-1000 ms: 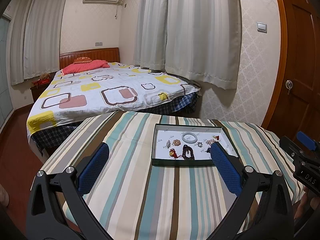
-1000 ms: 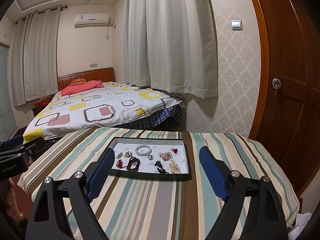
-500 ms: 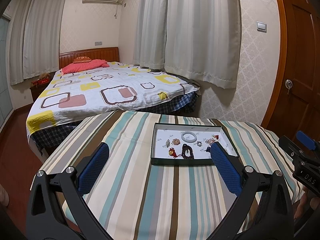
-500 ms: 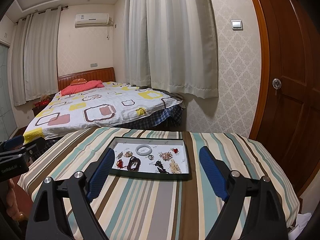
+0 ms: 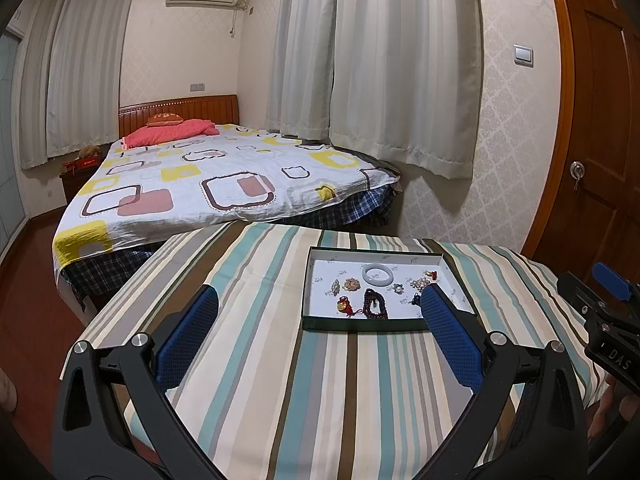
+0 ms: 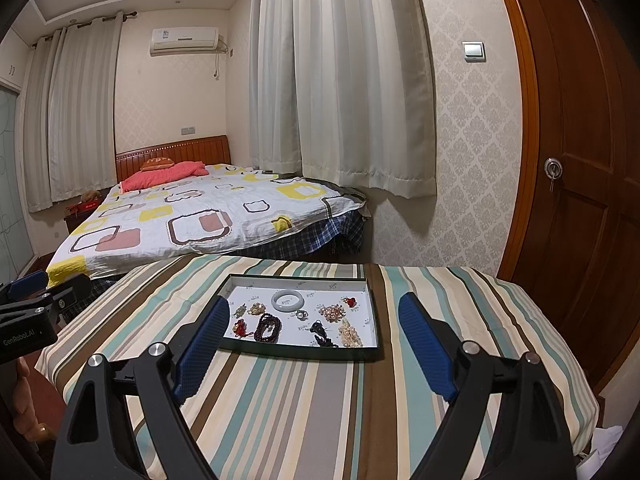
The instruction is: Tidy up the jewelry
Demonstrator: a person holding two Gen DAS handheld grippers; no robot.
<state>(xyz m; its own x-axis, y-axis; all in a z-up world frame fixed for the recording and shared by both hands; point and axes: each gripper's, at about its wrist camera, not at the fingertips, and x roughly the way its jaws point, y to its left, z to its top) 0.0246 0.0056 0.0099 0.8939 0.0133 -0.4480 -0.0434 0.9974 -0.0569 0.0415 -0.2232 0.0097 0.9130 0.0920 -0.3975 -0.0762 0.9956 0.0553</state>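
Observation:
A shallow dark-rimmed tray (image 5: 364, 325) (image 6: 300, 351) with a white floor lies on the striped tablecloth. In it are a white bangle (image 5: 378, 273) (image 6: 287, 300), a dark bead bracelet (image 5: 375, 304) (image 6: 268, 326), a red charm (image 5: 343, 306) (image 6: 240, 327), a pearly cluster (image 6: 332, 312) and several smaller pieces. My left gripper (image 5: 318, 292) hovers short of the tray and to its left, open and empty. My right gripper (image 6: 314, 302) faces the tray's near edge, open wide with nothing between its blue pads (image 6: 424, 344). Each gripper also shows at the edge of the other's view.
The striped table (image 5: 280, 380) ends a little past the tray. Beyond it stands a bed (image 5: 192, 188) with a patterned cover. Curtains (image 6: 340, 80) hang at the back and a wooden door (image 6: 580, 200) stands at the right. A hand (image 6: 28, 412) shows at the lower left.

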